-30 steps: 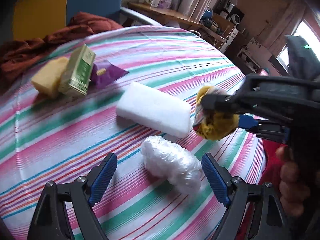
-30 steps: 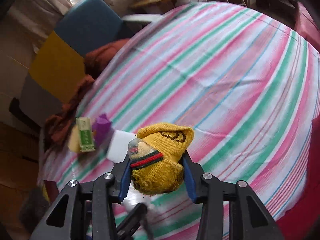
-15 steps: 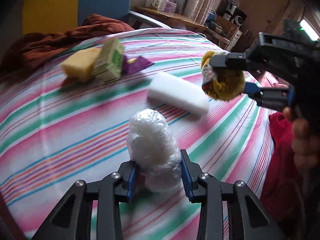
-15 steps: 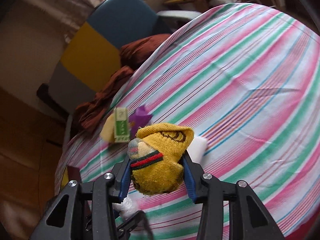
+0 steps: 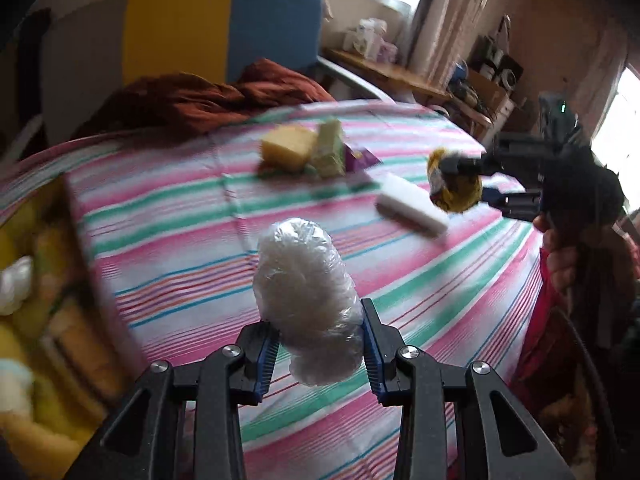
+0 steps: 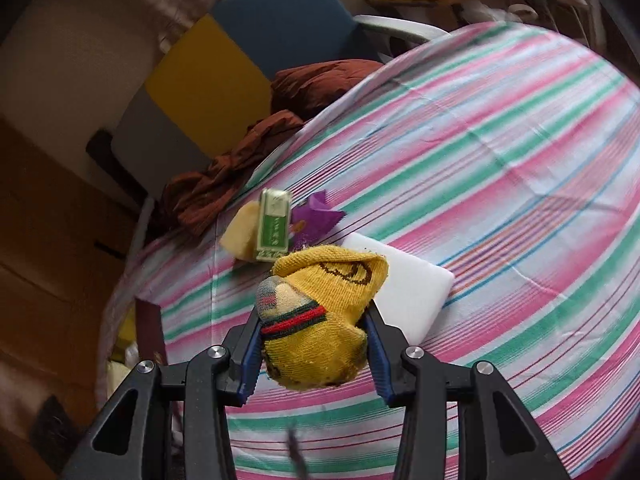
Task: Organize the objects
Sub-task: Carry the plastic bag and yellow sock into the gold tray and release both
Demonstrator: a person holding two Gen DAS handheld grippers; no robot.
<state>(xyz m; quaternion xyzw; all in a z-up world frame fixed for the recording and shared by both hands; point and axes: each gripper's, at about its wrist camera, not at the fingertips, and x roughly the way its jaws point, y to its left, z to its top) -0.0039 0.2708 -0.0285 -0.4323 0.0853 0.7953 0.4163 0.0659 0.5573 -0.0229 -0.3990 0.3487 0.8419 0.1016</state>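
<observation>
Two things are held off the table, one in each gripper. The left gripper (image 5: 318, 346) is clamped on a crumpled ball of clear plastic wrap (image 5: 306, 300), which sticks up from between its blue pads (image 5: 267, 354) above the striped tablecloth (image 5: 180, 248). The right gripper (image 6: 312, 350) is clamped on a balled-up yellow sock (image 6: 320, 320) with a red and green band, also raised above the cloth; from the left wrist view that sock (image 5: 454, 184) hangs over the far right part of the table.

Just beyond the sock a white foam block (image 6: 404, 300) lies flat on the cloth. Farther back a yellow sponge (image 6: 240, 236), a green carton (image 6: 274, 226) and a purple wrapper (image 6: 316, 218) are grouped close together, the carton leaning on the sponge.

At the table's left edge, blurred, a box (image 5: 36, 320) holds yellow and white items that cannot be made out. A rust-brown cloth (image 5: 208, 96) is heaped at the far edge, before a yellow and blue chair back (image 5: 224, 24).
</observation>
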